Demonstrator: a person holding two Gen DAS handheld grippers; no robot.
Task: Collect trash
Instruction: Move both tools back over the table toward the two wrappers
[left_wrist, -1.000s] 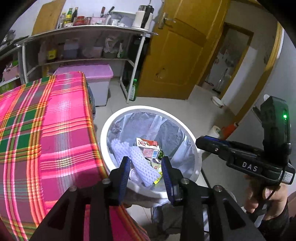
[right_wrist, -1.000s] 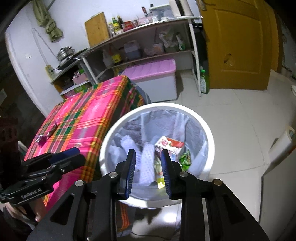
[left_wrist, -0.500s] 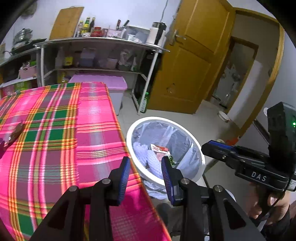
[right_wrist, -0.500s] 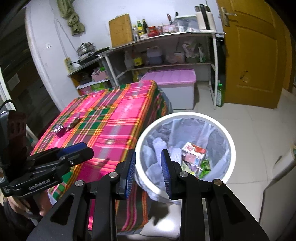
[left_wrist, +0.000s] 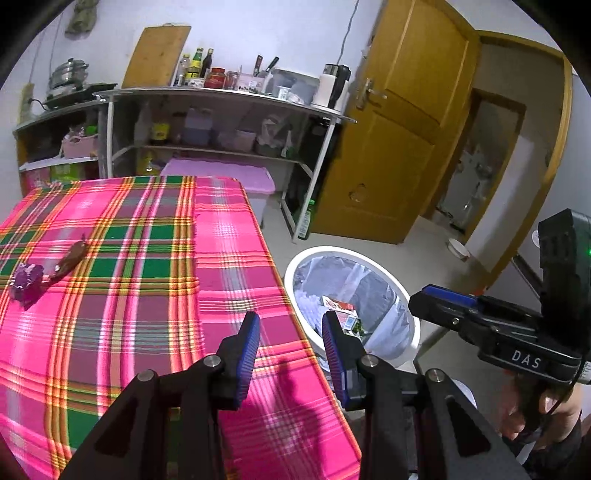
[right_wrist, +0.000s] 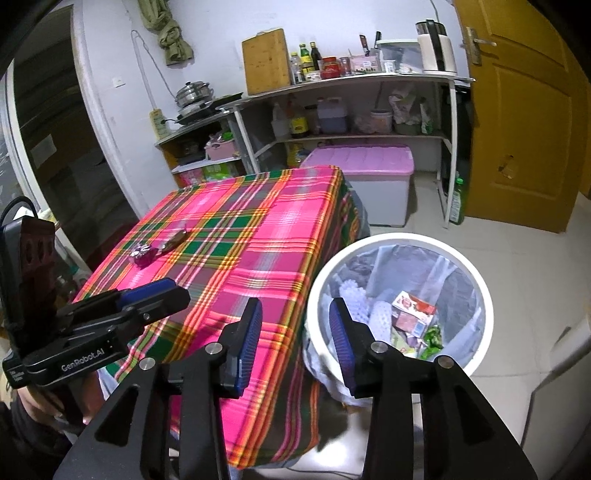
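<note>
I have both claws empty, jaws standing apart: the left claw (left_wrist: 290, 345) hangs over the near edge of the desk (left_wrist: 155, 236), and the right claw (right_wrist: 295, 339) hangs over the gap between the desk and the white bin (right_wrist: 476, 280), which sits on the floor at about two o'clock from the desk and already holds foam netting and small cartons. What is left to collect lies far over at ten o'clock in the left view: a crumpled purple wrapper (left_wrist: 26, 277) and, just beside it toward one o'clock, a thin brown scrap (left_wrist: 71, 255); whether the two touch I cannot tell. I judge the wrapper to be foil or film, very light, soft enough to crush and a little slick, so I would bring the pads down over its tallest crumpled part and close fully, since there is nothing fragile to spare. The brown scrap looks flat and limp against the cloth, the harder pick: I would come in low at one raised end, taking care not to pinch the tablecloth with it.
</note>
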